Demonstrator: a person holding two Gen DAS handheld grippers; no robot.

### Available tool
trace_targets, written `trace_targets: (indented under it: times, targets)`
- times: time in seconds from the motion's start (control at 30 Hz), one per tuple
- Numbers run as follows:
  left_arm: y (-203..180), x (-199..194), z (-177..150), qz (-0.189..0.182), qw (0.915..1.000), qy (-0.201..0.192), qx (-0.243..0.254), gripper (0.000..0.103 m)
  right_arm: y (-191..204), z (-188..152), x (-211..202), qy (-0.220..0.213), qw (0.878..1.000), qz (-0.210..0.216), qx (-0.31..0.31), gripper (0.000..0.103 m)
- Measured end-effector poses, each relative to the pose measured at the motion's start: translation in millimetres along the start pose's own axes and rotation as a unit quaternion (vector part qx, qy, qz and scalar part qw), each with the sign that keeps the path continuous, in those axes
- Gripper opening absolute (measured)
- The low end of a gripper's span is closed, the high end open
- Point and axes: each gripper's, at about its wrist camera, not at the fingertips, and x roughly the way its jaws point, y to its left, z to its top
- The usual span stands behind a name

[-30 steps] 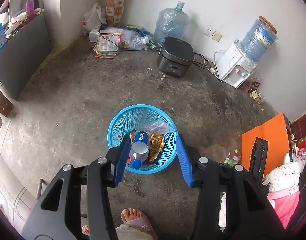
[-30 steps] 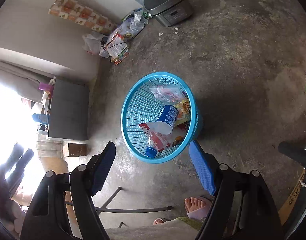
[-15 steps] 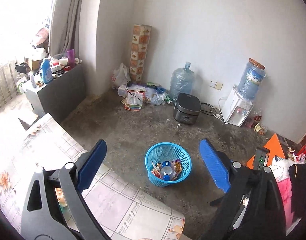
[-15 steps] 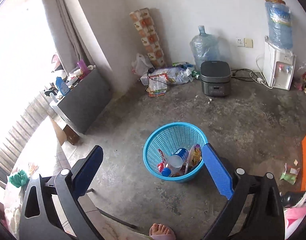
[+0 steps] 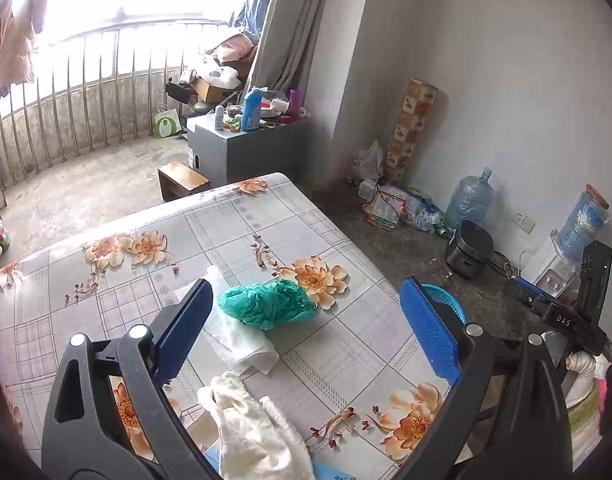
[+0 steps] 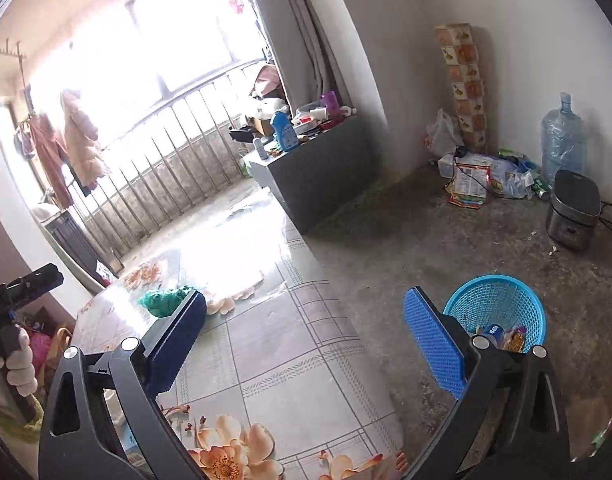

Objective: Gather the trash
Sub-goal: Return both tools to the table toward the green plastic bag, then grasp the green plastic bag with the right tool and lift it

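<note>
A crumpled green bag [image 5: 268,304] lies on the flowered table [image 5: 266,224], touching a white wrapper [image 5: 246,346]. A white cloth [image 5: 258,428] lies nearer me. My left gripper [image 5: 306,328] is open and empty above the table, the green bag between its fingers. My right gripper [image 6: 306,336] is open and empty over the table's edge [image 6: 345,320]; the green bag [image 6: 164,300] shows past its left finger. The blue basket [image 6: 501,312] stands on the floor with a Pepsi bottle [image 6: 493,330] and wrappers in it. Its rim shows in the left wrist view [image 5: 451,302].
A black cooker [image 6: 571,210], a water jug [image 6: 561,140] and littered bags [image 6: 481,176] stand along the wall. A grey cabinet [image 5: 242,148] with bottles stands by the balcony railing. A water dispenser [image 5: 565,248] is at the right.
Both grippers rose from over the basket and swung left to the table. The green bag and white wrapper came into view. The basket now sits at the right of both views.
</note>
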Motion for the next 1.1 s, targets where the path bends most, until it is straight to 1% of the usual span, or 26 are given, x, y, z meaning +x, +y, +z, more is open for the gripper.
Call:
trace_targets:
  times: [0.1,0.17,0.3,0.4,0.47,0.57,0.63,0.7,0.77,0.8,0.87,0.93,0.97,1.0,1.03,1.1]
  targets:
    - [26.0,0.0,-13.4,0.014,0.9995,0.015,-0.025,0.090,30.9,1.8,16.7,0.025,0.998,0.049,-0.019,0.096]
    - [42.4,2.2,-20.9,0.027,0.9981,0.028,-0.047,0.090,48.7,2.3,27.9,0.043,0.996,0.070,-0.034,0.096]
    - [74.5,10.0,-30.8,0.021,0.9936,0.035,-0.106,0.090,83.5,2.6,51.9,0.077,0.988,0.103,-0.086,0.096]
    - [97.0,17.7,-41.8,0.010,0.9893,0.046,-0.138,0.090,107.7,3.6,78.7,0.110,0.980,0.114,-0.122,0.091]
    - [107.8,26.7,-48.8,-0.003,0.9862,0.057,-0.155,0.085,118.0,3.9,101.5,0.138,0.975,0.127,-0.122,0.088]
    - [119.1,43.7,-56.1,-0.010,0.9827,0.080,-0.167,0.075,126.0,3.4,133.3,0.177,0.968,0.149,-0.095,0.080]
    - [125.1,53.4,-58.5,-0.016,0.9813,0.089,-0.170,0.065,132.7,6.3,150.6,0.188,0.966,0.159,-0.085,0.078]
    - [130.4,60.8,-59.1,-0.024,0.9801,0.091,-0.175,0.060,142.2,9.4,167.2,0.199,0.962,0.166,-0.083,0.077]
    - [136.7,71.6,-59.0,-0.032,0.9786,0.097,-0.179,0.054,150.4,13.1,183.4,0.210,0.959,0.170,-0.085,0.075]
    - [139.4,77.5,-59.0,-0.037,0.9777,0.100,-0.181,0.050,154.6,13.3,190.6,0.215,0.958,0.169,-0.088,0.075]
    - [143.6,91.3,-58.1,-0.040,0.9757,0.114,-0.183,0.045,160.3,13.8,207.2,0.229,0.955,0.169,-0.086,0.073]
    - [144.5,105.7,-55.8,-0.037,0.9762,0.128,-0.171,0.036,160.8,13.6,223.0,0.249,0.953,0.162,-0.068,0.068]
    - [144.2,112.8,-54.4,-0.030,0.9768,0.136,-0.162,0.034,160.5,13.5,230.7,0.257,0.951,0.159,-0.059,0.065]
    - [143.7,120.5,-53.0,-0.023,0.9767,0.148,-0.153,0.029,159.7,13.6,237.3,0.263,0.951,0.155,-0.052,0.062]
    - [143.1,128.5,-51.8,-0.017,0.9760,0.161,-0.145,0.021,160.1,12.7,242.0,0.268,0.950,0.153,-0.049,0.061]
    - [142.5,144.3,-50.4,-0.017,0.9737,0.184,-0.133,0.017,161.0,10.8,254.2,0.283,0.946,0.149,-0.048,0.056]
